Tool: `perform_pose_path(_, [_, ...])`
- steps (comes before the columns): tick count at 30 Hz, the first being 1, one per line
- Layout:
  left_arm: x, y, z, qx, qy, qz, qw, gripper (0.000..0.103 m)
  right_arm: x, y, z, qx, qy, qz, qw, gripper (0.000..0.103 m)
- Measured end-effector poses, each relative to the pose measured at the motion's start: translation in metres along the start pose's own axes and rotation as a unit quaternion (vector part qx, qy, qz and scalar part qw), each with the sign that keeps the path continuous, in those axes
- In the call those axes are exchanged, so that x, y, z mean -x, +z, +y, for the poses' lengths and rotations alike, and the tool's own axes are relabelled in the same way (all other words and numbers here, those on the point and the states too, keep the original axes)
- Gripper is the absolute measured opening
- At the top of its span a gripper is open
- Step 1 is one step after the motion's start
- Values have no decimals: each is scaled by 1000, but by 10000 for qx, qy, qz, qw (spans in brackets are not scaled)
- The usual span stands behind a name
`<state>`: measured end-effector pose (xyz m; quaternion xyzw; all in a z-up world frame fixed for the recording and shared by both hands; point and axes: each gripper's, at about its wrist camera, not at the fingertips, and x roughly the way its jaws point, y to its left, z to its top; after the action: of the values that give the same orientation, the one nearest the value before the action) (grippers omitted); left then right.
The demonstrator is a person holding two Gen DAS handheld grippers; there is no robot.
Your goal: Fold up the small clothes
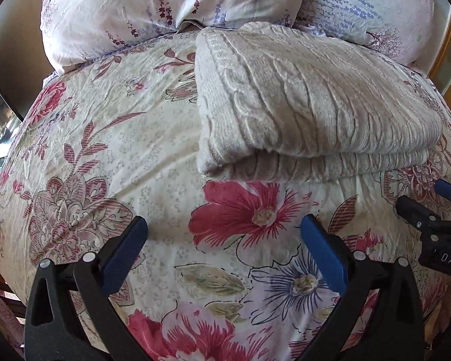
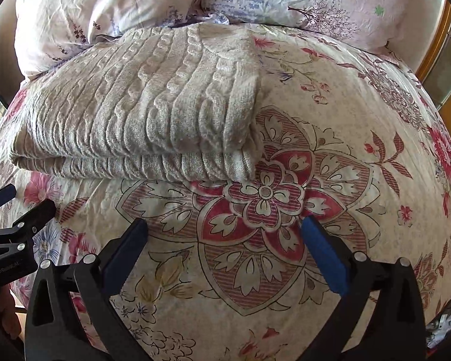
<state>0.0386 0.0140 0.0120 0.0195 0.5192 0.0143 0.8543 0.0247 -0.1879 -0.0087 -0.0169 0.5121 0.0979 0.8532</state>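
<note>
Both the left gripper [image 1: 224,230] and right gripper [image 2: 224,230] are spread wide with nothing between the pads, hovering over the floral bedspread [image 1: 105,156]. Just beyond, the cream cable-knit sweater [image 2: 153,114] is laid folded on the bed, in front of the pillows [image 1: 153,9]. Probably soft, thick and floppy, not slippery; best pinched at the doubled near corners.

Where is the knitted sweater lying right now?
The folded cable-knit sweater lies on the floral bedspread, just below the two pillows, ahead of both open grippers.
</note>
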Motion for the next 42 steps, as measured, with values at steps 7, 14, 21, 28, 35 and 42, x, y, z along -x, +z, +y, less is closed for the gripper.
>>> perform_pose_path(7, [0, 2, 1, 42, -51, 22, 10000, 101, 1, -2, 0, -75, -23, -74, 9999, 102])
perform_pose_path(14, [-2, 3, 1, 33, -42, 45, 10000, 101, 1, -1, 0, -64, -22, -47, 10000, 102])
perform_pose_path(21, [-4, 4, 3, 72, -68, 95, 9999, 101, 0, 0, 0, -37, -12, -6, 10000, 102])
perform_pose_path(28, [-5, 5, 3, 63, -87, 178, 9998, 101, -2, 4, 0, -69, -28, 179, 9998, 102])
perform_pose_path(35, [-9, 13, 5, 86, -121, 477, 9987, 101, -4, 7, 0, -227, -89, 548, 9982, 102])
perform_pose_path(42, [-15, 24, 5, 82, -136, 888, 9959, 101, -7, 9, -1, -232, -101, 799, 9965, 102])
